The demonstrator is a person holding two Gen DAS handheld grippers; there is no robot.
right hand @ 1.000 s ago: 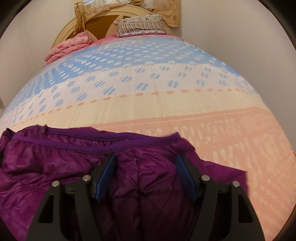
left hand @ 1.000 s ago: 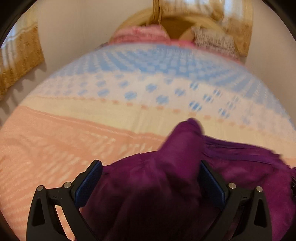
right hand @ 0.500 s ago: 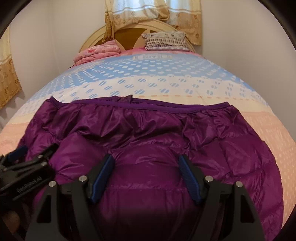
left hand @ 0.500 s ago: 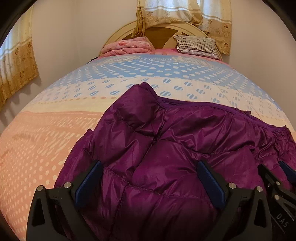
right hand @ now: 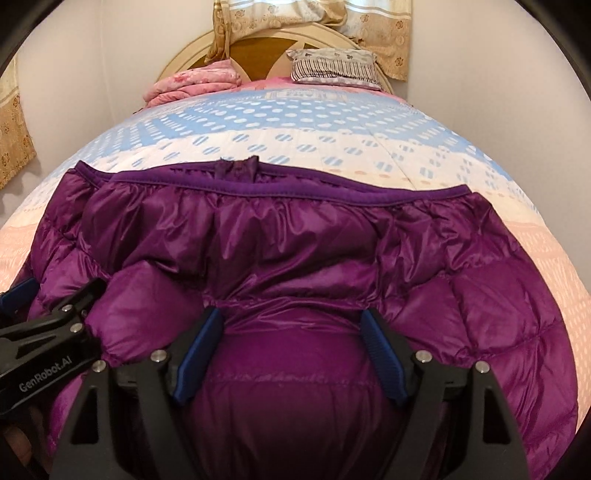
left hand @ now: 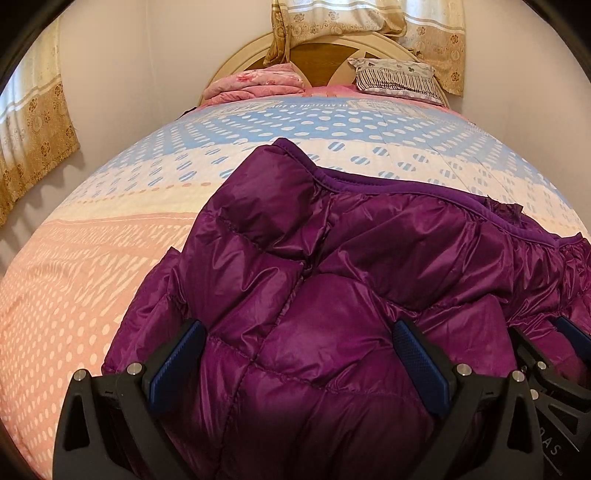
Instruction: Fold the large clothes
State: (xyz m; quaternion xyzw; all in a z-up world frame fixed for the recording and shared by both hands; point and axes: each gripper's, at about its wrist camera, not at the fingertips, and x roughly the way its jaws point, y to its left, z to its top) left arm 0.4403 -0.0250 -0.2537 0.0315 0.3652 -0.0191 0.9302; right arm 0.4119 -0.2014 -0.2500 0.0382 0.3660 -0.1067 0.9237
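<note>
Nearest me, my left gripper (left hand: 299,360) and right gripper (right hand: 291,352) both stand spread, gripping nothing, over the glossy purple quilted down jacket (right hand: 295,240). It lies rumpled on the dotted pastel bedspread (right hand: 314,122), below the striped pillow (right hand: 332,64); I judge folding barely begun.

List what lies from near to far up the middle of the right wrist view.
right hand-held gripper → purple puffer jacket → jacket's hem band → dotted bedspread → striped pillow → wooden headboard → curtain
</note>
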